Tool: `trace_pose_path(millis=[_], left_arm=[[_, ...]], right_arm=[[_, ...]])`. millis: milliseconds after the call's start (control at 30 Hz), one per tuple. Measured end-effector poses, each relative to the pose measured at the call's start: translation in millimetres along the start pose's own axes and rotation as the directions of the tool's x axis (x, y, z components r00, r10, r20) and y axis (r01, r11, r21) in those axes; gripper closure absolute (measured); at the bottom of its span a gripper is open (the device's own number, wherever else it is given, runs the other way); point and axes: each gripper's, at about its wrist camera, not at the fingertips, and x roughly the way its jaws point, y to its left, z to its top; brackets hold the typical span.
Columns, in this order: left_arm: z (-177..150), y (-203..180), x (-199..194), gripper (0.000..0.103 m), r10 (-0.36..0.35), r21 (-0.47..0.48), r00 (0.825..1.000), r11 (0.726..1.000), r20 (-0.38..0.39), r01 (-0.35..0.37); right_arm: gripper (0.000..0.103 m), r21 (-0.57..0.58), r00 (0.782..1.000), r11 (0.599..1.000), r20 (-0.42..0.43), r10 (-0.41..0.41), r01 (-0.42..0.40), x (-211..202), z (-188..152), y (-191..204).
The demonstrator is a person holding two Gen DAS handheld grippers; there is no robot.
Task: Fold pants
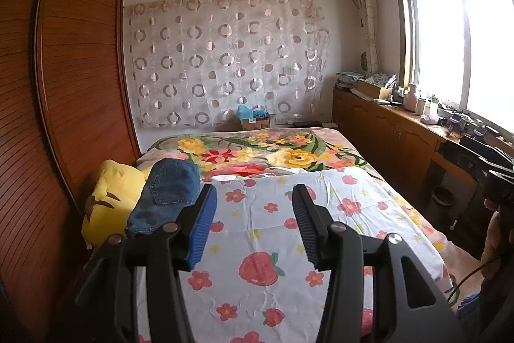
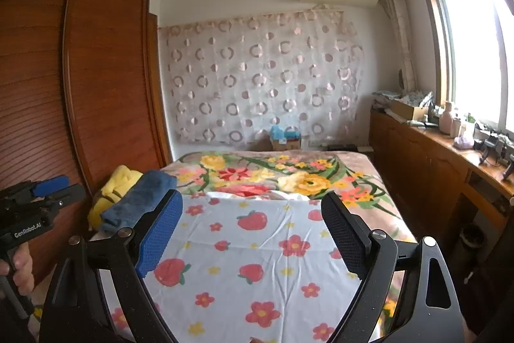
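The blue jeans point(image 1: 170, 198) lie at the left side of the bed point(image 1: 401, 150), already folded into a thick bundle. They rest partly on a yellow plush toy point(image 1: 109, 198) next to the wooden wardrobe point(image 1: 64, 85). You can see a back pocket on top. The strawberry sheet point(image 1: 257, 230) in front of both claws has no clothes on it.

Jeans are made of thick, heavy cloth. They are soft, so they bend and flop, but they are not slippery and cannot break. A folded bundle like this can fall open if you pinch only the top layer. I think the best spot to grab is the thick folded edge nearest the claws, biting through all the layers at once (the pocket side looks too flat to pinch).

The left gripper point(image 1: 253, 214) is let go, with nothing between its pads. It points a little downward over the sheet, and the jeans sit just past its left finger, not touching it. The right gripper point(image 2: 252, 230) is spread wide and holds nothing too. It also tips a bit downward toward the middle of the bed. In the right view a hand point(image 2: 19, 269) grips the handle of the left tool.
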Motion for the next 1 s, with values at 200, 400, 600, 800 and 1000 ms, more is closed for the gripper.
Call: trace_pose_path(millis=[200, 400, 600, 800, 1000], left_arm=[[-0.3, 1.0, 0.1, 0.054, 0.001, 0.001, 1.000, 1.000, -0.001, -0.001], [-0.9, 0.7, -0.3, 0.054, 0.002, -0.001, 1.000, 1.000, -0.003, -0.002], [-1.5, 1.6, -0.1, 0.054, 0.004, -0.001, 1.000, 1.000, -0.004, -0.004], [-1.4, 1.9, -0.2, 0.054, 0.002, -0.001, 1.000, 1.000, -0.004, -0.002], [-4.5, 5.6, 1.7, 0.053, 0.006, -0.002, 1.000, 1.000, -0.009, -0.006]], right_arm=[[0.013, 0.002, 1.000, 1.000, -0.003, -0.002, 0.002, -1.0, -0.5, 1.2], [0.013, 0.002, 1.000, 1.000, -0.005, 0.001, -0.001, -0.9, -0.6, 1.7], [0.013, 0.002, 1.000, 1.000, -0.005, 0.001, -0.001, -1.1, 0.1, 1.7], [0.013, 0.002, 1.000, 1.000, -0.006, 0.002, -0.002, -1.2, 0.4, 1.8], [0.013, 0.004, 1.000, 1.000, -0.011, 0.008, -0.008, -0.1, -0.2, 2.4]])
